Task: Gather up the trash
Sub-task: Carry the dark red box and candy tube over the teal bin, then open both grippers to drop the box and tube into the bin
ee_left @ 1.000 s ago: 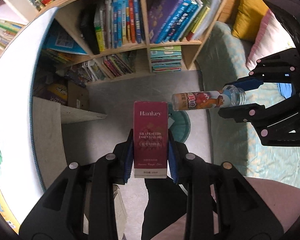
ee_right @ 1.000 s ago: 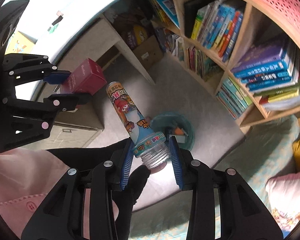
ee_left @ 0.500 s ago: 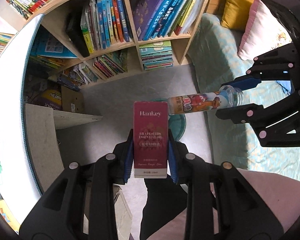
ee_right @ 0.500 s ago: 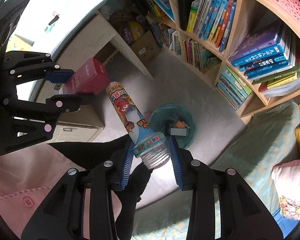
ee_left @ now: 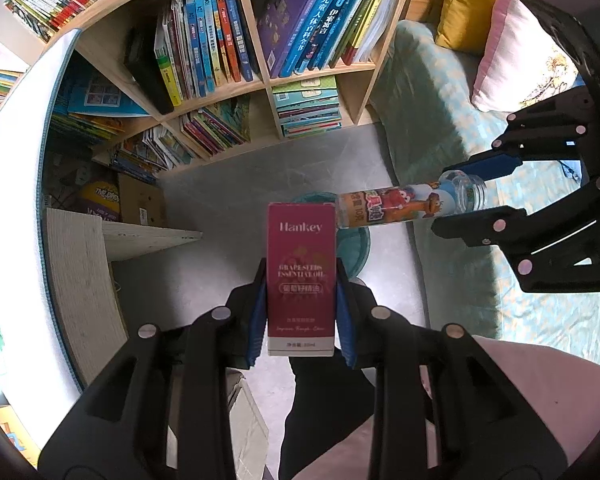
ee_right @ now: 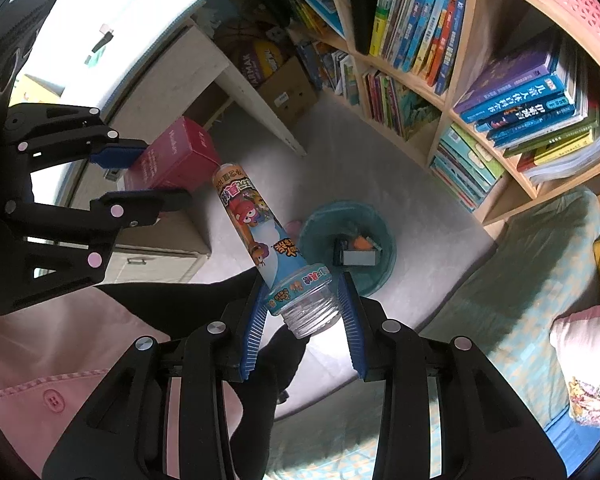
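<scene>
Left claw [ee_left: 301, 312]: clamping a tall magenta cardboard box [ee_left: 301, 276] between its blue pads, holding it upright above the floor.
Right claw [ee_right: 303, 312]: gripping a clear plastic bottle with a cartoon label [ee_right: 260, 232] near its neck.
Below: a round teal plastic bin [ee_right: 380, 224] is sitting on the grey floor [ee_right: 420, 220], holding scraps.

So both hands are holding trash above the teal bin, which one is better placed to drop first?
Probably the left. Its tool points straight down, with the red box over the teal bin. The right tool holds the bottle slanted, its far end beyond the bin's rim.
</scene>
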{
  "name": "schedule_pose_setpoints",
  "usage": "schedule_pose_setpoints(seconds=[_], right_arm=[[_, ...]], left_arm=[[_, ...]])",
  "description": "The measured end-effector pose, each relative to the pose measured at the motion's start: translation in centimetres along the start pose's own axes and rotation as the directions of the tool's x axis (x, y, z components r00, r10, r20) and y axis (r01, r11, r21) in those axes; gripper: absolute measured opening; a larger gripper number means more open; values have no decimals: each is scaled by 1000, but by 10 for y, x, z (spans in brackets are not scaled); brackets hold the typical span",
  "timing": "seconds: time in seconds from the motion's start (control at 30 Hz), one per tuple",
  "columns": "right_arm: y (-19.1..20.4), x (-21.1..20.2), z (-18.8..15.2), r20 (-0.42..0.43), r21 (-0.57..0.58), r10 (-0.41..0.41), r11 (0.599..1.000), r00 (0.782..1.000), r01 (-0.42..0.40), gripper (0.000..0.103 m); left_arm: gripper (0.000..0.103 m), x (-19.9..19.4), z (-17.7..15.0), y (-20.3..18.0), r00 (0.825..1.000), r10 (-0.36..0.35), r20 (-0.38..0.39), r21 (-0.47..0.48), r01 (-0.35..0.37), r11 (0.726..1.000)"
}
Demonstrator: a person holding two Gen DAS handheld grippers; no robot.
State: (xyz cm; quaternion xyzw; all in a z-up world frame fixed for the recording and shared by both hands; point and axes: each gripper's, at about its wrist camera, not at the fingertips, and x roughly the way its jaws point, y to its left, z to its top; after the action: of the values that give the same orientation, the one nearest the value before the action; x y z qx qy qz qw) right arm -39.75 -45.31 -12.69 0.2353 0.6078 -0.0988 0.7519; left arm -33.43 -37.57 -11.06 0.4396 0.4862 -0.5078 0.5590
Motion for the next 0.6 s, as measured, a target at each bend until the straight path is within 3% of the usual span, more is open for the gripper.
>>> schedule_pose_setpoints(seconds=[0.2, 0.23, 0.27, 0.3, 0.33, 0.37, 0.6], right_arm=[[-5, 2, -1, -4, 17, -4, 1000, 1000, 4, 37], [-5, 1, -1, -2, 16, -8, 1000, 1000, 8, 38], [-5, 1, -1, 2, 17, -20, 1000, 1000, 20, 44], [-7, -1, -1, 9, 27, -26, 999, 1000, 26, 51], [-9, -3, -1, 16, 36, -19, 999, 1000, 19, 63], [-11, -4, -2, 24, 43, -17, 999, 1000, 16, 67], [-19, -6, 1, 16, 53, -22, 998, 1000, 21, 67]], left_arm=[[31, 2, -1, -1, 1000, 0, -9, 11, 0, 1000], [38, 2, -2, -1, 1000, 10, -6, 13, -10, 1000], [55, 1, -2, -1, 1000, 14, -2, 14, -14, 1000], [63, 0, -2, -1, 1000, 18, 6, 18, -19, 1000], [64, 0, -2, -1, 1000, 25, 8, 21, -25, 999], [67, -1, -2, -1, 1000, 25, 9, 23, -25, 999], [76, -1, 0, 2, 1000, 23, 3, 19, -23, 1000]])
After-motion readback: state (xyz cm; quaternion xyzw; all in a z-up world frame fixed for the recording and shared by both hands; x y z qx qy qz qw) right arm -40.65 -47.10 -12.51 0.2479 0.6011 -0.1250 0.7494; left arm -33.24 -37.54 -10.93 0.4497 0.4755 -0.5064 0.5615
